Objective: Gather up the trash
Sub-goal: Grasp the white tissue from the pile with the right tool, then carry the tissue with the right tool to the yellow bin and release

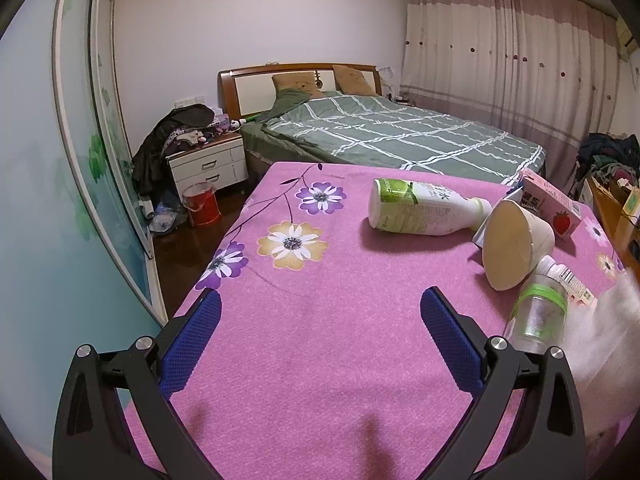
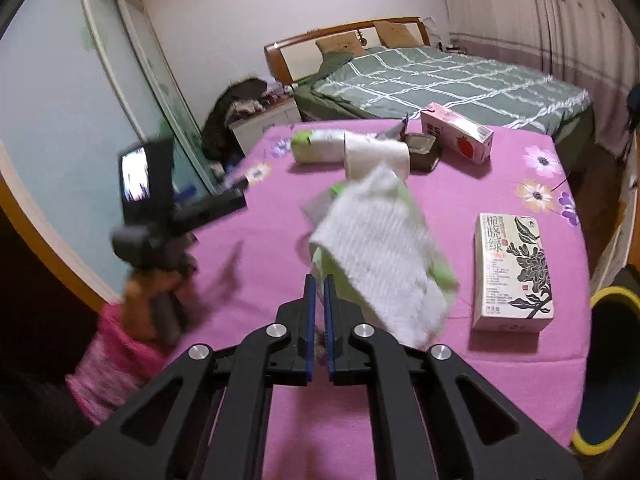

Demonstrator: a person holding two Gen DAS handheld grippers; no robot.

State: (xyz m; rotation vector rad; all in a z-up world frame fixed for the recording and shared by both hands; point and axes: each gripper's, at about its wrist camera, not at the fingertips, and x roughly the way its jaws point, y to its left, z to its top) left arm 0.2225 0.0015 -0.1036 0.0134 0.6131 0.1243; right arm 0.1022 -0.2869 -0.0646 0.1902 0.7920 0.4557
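My right gripper (image 2: pixel 319 280) is shut on a crumpled white and green tissue wad (image 2: pixel 380 252) and holds it above the pink tablecloth (image 2: pixel 460 200). My left gripper (image 1: pixel 320 304) is open and empty over the pink cloth (image 1: pixel 320 360); it also shows, blurred, in the right wrist view (image 2: pixel 236 184). Trash lies on the table: a white and green bottle (image 1: pixel 420 208), a tipped paper cup (image 1: pixel 516 244), a clear bottle with a green band (image 1: pixel 540 312), a pink strawberry carton (image 1: pixel 556 204) and a tea box (image 2: pixel 512 268). The held tissue shows at the left wrist view's right edge (image 1: pixel 612 320).
A dark bin with a yellow rim (image 2: pixel 608 364) stands at the table's right side. A green checked bed (image 1: pixel 400 132) lies behind the table. A white nightstand (image 1: pixel 208 168) and a red bucket (image 1: pixel 202 204) stand at the left by the wardrobe.
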